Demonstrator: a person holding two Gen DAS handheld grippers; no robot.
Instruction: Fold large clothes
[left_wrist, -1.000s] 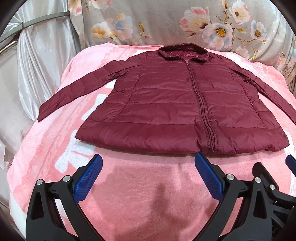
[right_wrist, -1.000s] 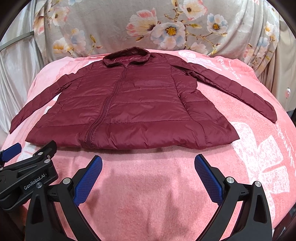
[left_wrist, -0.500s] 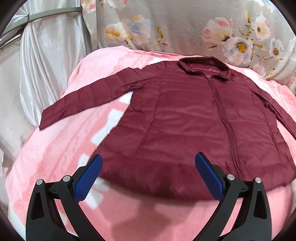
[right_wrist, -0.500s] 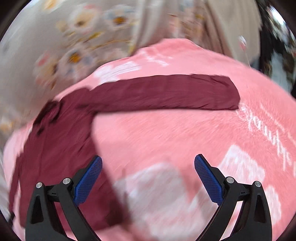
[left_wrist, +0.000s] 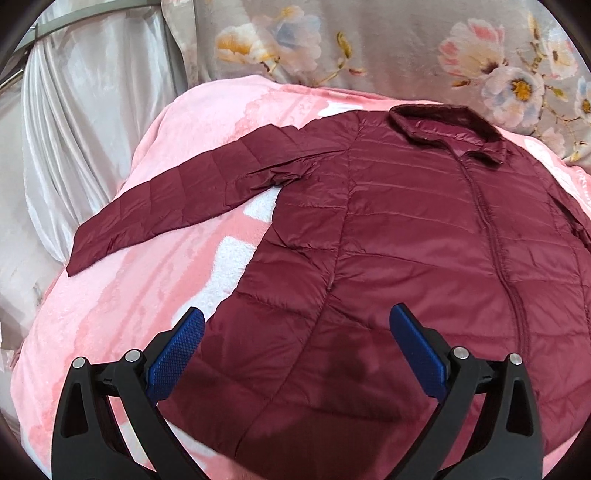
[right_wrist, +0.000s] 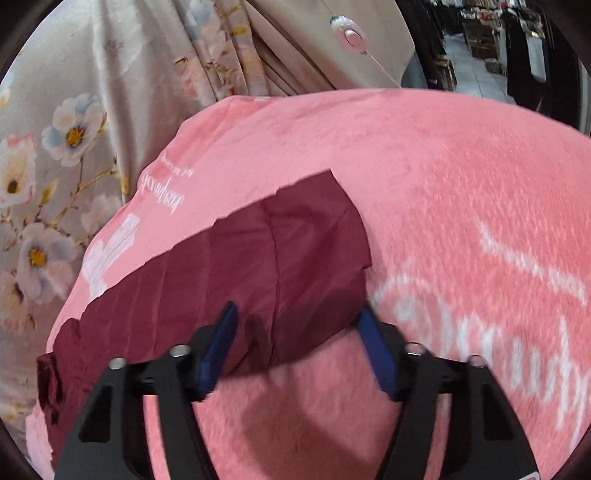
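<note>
Pink blanket carries the maroon jacket flat. My right tool, jaws just narrowing, straddles the sleeve cuff near the right edge; left tool hangs wide, empty, over the hem.

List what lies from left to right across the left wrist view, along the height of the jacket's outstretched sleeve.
Silver satin drape → pink blanket → maroon sleeve → jacket body.
</note>
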